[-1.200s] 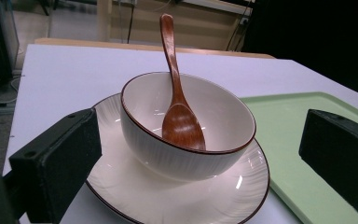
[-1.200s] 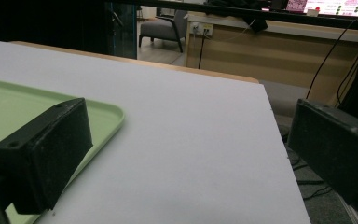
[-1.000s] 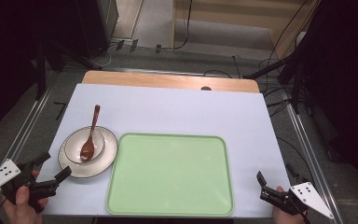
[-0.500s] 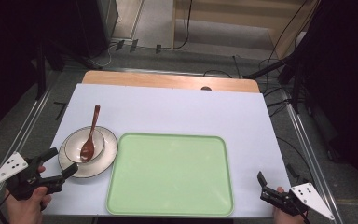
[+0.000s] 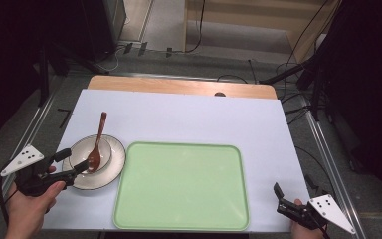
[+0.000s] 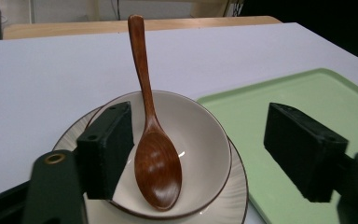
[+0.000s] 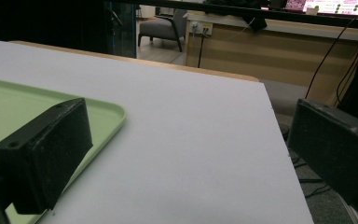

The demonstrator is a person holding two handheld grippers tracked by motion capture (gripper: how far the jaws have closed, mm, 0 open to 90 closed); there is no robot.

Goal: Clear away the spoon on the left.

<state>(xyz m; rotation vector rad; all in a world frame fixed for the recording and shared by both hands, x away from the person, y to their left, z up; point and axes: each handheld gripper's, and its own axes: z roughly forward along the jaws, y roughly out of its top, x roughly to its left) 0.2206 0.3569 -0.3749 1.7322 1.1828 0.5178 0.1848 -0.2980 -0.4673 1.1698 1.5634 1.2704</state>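
A: Where does the wooden spoon (image 6: 153,144) lie relative to the left tool (image 5: 74,163)?

B: Straight ahead of it. In the left gripper view the spoon's bowl sits between the two black jaws, nearer the left one, and neither pad touches it. The jaws have just been closing, yet they stand apart and grasp nothing.

A: And what does the spoon rest in?

B: A cream bowl (image 6: 200,140) with a thin dark rim, standing on a ribbed plate (image 5: 113,167) of the same glaze. The handle leans over the bowl's far edge and points away across the white desk (image 5: 189,119).

A: Materials?

B: The spoon is smooth, reddish-brown wood with a glossy oval bowl and a slim, rounded handle. The crockery looks like glazed ceramic. Just beside the plate lies a pale green tray (image 5: 181,184), a matt rectangle with rounded corners and a raised lip.

A: The right tool (image 5: 282,197)?

B: Released, jaws wide and empty, low at the desk's near right corner, beside the tray.
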